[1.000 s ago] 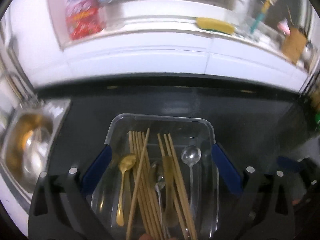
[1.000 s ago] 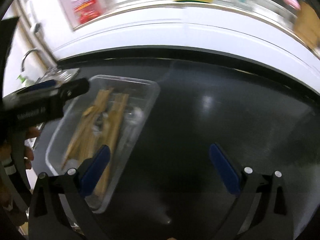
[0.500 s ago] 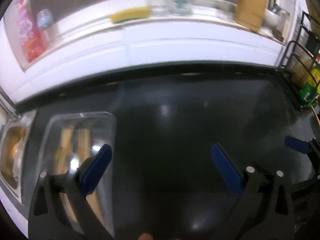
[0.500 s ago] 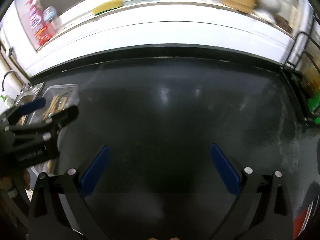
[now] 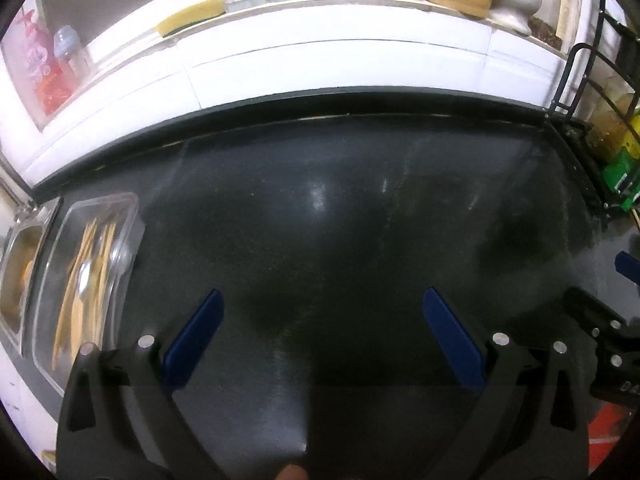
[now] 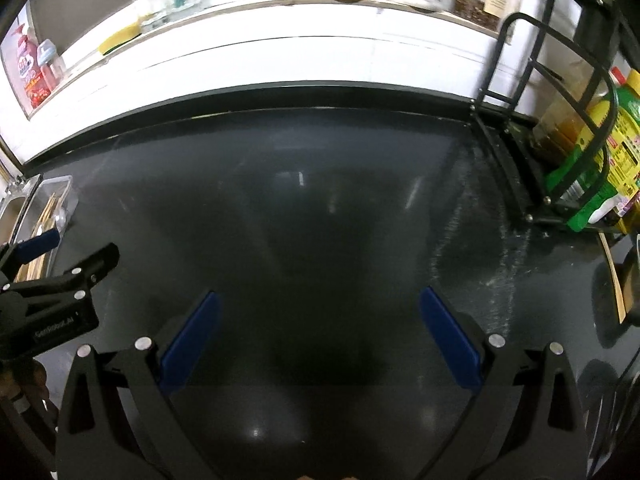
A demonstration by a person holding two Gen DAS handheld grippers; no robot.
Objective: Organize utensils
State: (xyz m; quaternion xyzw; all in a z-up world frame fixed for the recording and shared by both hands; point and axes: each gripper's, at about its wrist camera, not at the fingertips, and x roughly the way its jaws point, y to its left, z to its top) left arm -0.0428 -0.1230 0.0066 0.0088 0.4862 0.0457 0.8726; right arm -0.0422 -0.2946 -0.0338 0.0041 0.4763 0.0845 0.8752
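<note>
Left wrist view: clear plastic tray [image 5: 86, 276] sits at the far left of the dark surface [image 5: 360, 220], just beside the steel sink [image 5: 20, 264]. Tray's long axis runs from near to far, roughly parallel to the sink edge. Inside it, a bundle of wooden chopsticks [image 5: 94, 252] lies lengthwise along that same axis; one silver spoon [image 5: 82, 280] is visible among them, bowl glinting. Exact chopstick count cannot be told; other utensils are too distorted to separate.

Left hand-held gripper [image 5: 320, 304]: blue-padded fingers spread wide apart, nothing between them, hovering over bare surface, well right of the tray.

Right wrist view: right hand-held gripper [image 6: 318, 308] likewise wide apart, holding nothing, over the middle of the surface. Left hand-held gripper appears at the left edge, between this camera and the tray [image 6: 52, 208].

Count: one tray, one sink, two hand-held grippers. Black wire rack [image 6: 548, 128] stands at the right end of the surface with bottles in it. Yellow sponge [image 5: 192, 18] on the white ledge behind.
</note>
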